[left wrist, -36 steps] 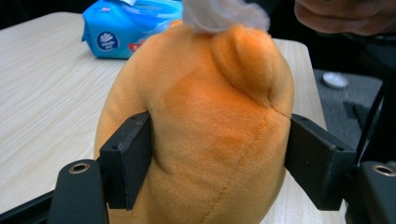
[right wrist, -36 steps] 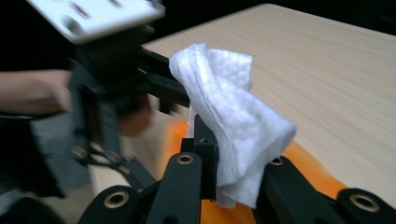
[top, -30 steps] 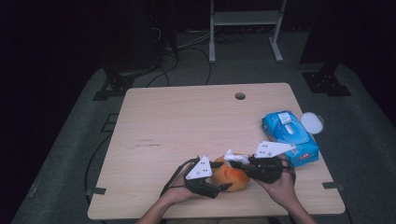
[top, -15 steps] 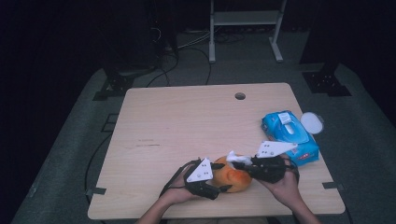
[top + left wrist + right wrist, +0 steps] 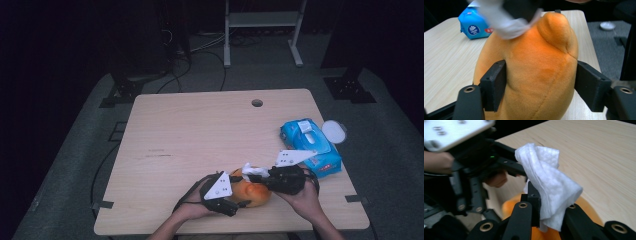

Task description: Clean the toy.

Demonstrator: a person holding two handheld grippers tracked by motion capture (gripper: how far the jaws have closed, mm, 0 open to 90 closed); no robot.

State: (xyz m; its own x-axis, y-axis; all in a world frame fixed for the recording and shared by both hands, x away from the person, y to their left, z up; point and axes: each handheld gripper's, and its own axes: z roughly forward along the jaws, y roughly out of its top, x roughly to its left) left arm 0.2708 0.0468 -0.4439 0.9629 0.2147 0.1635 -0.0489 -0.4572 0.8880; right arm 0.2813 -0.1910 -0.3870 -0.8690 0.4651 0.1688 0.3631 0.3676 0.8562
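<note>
Orange plush toy (image 5: 251, 190) lies at the near edge of the wooden surface (image 5: 200, 135), clamped between the jaws of the left gripper (image 5: 235, 200), which have just closed in a little on its sides. From the right, the right gripper (image 5: 252, 175) has its jaws clamped on a white wipe (image 5: 549, 182), held against the toy's top. A blue wipes pack (image 5: 310, 146) lies just to the far right of that gripper, with a small white lid (image 5: 334, 131) beyond it on the floor.
</note>
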